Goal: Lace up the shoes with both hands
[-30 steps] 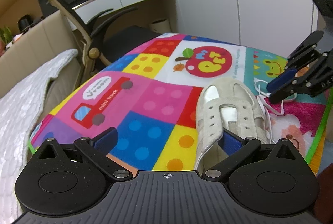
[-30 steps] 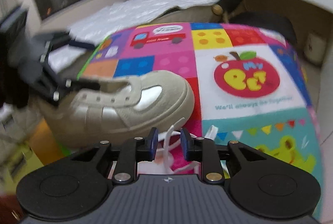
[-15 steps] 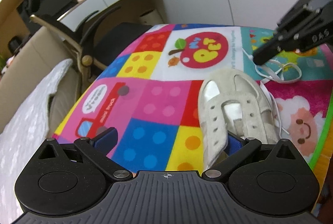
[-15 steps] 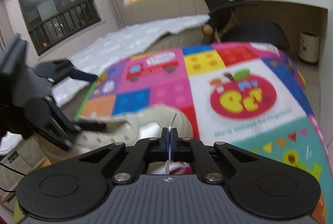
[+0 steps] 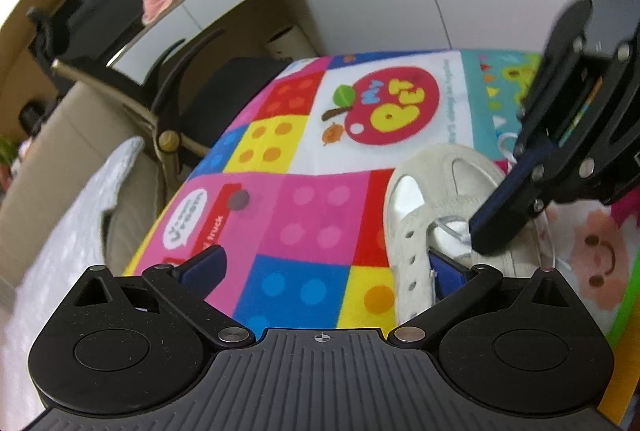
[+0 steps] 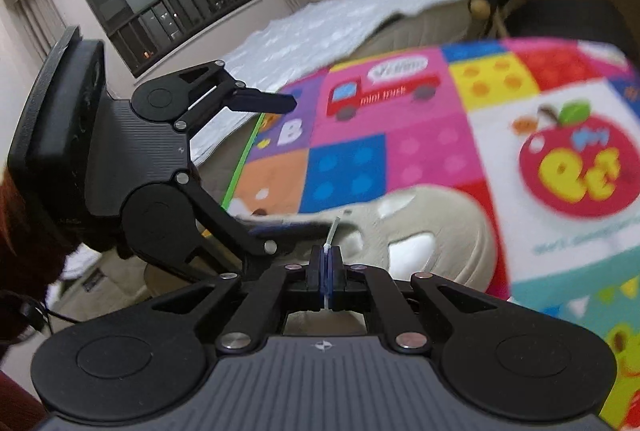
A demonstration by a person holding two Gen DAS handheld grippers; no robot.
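A beige lace-less shoe (image 5: 416,207) lies on the colourful play mat (image 5: 320,211), toe pointing away. My left gripper (image 5: 324,267) is open, and its right finger (image 5: 444,271) is tucked inside the shoe's opening. My right gripper (image 6: 327,263) is shut on the white lace (image 6: 334,231), whose tip sticks out past the pads. In the left wrist view the right gripper (image 5: 496,231) hangs over the shoe's tongue and eyelets. More lace (image 5: 506,145) trails on the mat behind it. In the right wrist view the shoe (image 6: 440,231) and the left gripper (image 6: 306,165) are close ahead.
An office chair (image 5: 180,83) and a white bin (image 5: 288,39) stand beyond the mat's far edge. A quilted grey cover (image 5: 72,211) lies to the left. The mat's green edge (image 5: 624,295) runs close on the right. A barred window (image 6: 160,3) is behind.
The right gripper closed on the lace end, lifted it from the mat and carried it over the shoe's eyelets. The left gripper stayed open with one finger in the shoe.
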